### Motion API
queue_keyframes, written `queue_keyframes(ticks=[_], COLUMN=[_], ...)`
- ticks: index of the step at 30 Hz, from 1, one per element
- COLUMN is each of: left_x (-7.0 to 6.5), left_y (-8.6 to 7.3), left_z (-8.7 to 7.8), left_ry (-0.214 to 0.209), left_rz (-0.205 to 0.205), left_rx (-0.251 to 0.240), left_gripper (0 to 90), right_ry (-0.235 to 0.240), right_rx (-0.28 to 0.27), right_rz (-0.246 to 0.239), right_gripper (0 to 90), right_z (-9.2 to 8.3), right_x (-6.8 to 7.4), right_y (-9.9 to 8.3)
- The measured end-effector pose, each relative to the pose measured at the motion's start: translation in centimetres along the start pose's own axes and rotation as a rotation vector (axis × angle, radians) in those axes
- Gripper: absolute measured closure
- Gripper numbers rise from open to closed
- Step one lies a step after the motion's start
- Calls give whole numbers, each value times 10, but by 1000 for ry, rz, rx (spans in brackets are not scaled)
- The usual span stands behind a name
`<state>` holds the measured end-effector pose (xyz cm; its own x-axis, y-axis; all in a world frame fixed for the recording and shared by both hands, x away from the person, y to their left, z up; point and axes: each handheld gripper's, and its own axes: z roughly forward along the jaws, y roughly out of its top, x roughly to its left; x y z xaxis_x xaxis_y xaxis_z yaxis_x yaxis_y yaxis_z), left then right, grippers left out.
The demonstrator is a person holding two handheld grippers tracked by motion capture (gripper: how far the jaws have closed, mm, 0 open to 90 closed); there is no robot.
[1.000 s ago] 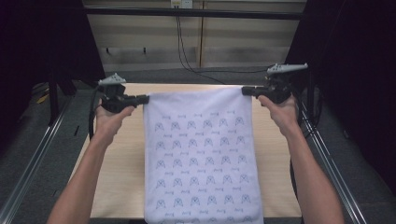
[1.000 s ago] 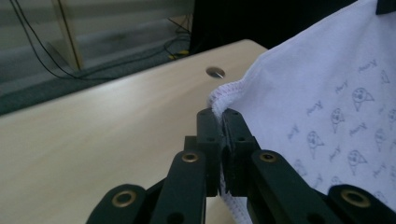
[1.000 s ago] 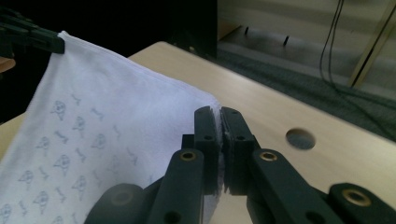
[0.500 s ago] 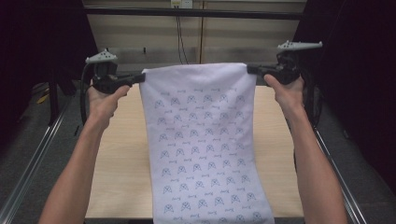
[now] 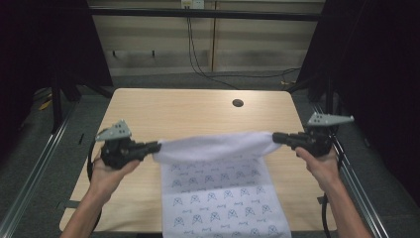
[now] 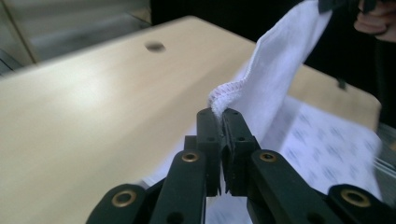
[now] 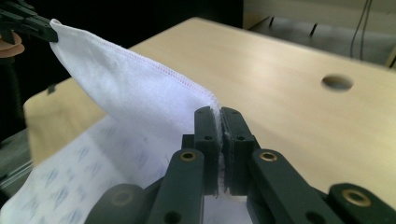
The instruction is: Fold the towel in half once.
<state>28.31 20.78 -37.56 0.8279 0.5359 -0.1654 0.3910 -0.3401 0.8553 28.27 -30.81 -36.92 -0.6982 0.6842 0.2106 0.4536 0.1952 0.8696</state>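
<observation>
- Cloth first: a white rectangular fabric towel printed with small grey-blue motifs (image 5: 223,198) lies with its near part flat on the tabletop and runs off the near edge at the bottom of the high view.
- Its far edge is lifted clear of the wood and folded back toward the person, sagging a little between the two grippers; the plain white underside faces up along that raised band.
- The left gripper (image 5: 157,146), black with a grey three-cornered plate on top, has its jaws pressed together on the left corner of the towel; in the left gripper view (image 6: 219,116) the stitched hem bunches right at the jaw tips.
- The right gripper (image 5: 275,137) is likewise clamped tight on the right corner; the right gripper view (image 7: 218,114) shows the hem running from its jaw tips across to the other gripper.
- The light wooden tabletop with rounded corners (image 5: 188,109) lies bare beyond the raised edge, with a round dark hole (image 5: 237,103) near its far side.
- No container is on the tabletop.
- Compared with half a second ago, both hands have come back toward the person and lower, so the towel's far edge, then held high and stretched over the far end, now hangs over the middle of the tabletop.
</observation>
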Motion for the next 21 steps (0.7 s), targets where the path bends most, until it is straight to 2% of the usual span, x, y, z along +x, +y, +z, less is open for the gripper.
queue_keyframes(ticks=[2, 3, 5, 6, 8, 9, 11, 13, 14, 15, 16, 17, 19, 21], left_x=[-8, -12, -20, -23, -27, -29, -30, -38, -41, -41, -39, -35, -29, -29], left_y=[-24, -36, -57, -66, -80, -85, -97, -104, -107, -108, -108, -109, -110, -109], left_z=[6, 11, 21, 24, 29, 31, 39, 48, 52, 54, 56, 57, 57, 58], left_ry=[-19, -40, -52, -71, -91, -88, -114, -128, -139, -139, -124, -112, -105, -94], left_rz=[-28, -45, -55, -81, -80, -93, -145, -118, -123, -110, -91, -98, -117, -105], left_rx=[67, 102, 177, 193, 233, 243, 276, 328, 328, 338, 346, 341, 329, 332], left_gripper=[870, 870, 870, 870, 869, 868, 868, 867, 866, 865, 862, 861, 862, 864], right_ry=[23, 21, 33, 39, 39, 36, 34, 38, 36, 17, 21, 8, 7, 8], right_rx=[27, 61, 120, 144, 194, 214, 248, 276, 305, 328, 349, 372, 380, 394], right_rz=[22, 20, 43, 58, 66, 79, 89, 100, 92, 76, 89, 89, 106, 91], right_gripper=[863, 863, 863, 863, 863, 862, 862, 862, 862, 862, 862, 861, 862, 862], right_z=[-2, -1, 2, 4, 6, 6, 6, 7, 10, 13, 16, 19, 21, 26], right_x=[7, 10, 16, 18, 22, 24, 25, 26, 27, 27, 25, 24, 20, 20], right_y=[-23, -34, -57, -69, -89, -98, -109, -115, -118, -121, -125, -126, -127, -129])
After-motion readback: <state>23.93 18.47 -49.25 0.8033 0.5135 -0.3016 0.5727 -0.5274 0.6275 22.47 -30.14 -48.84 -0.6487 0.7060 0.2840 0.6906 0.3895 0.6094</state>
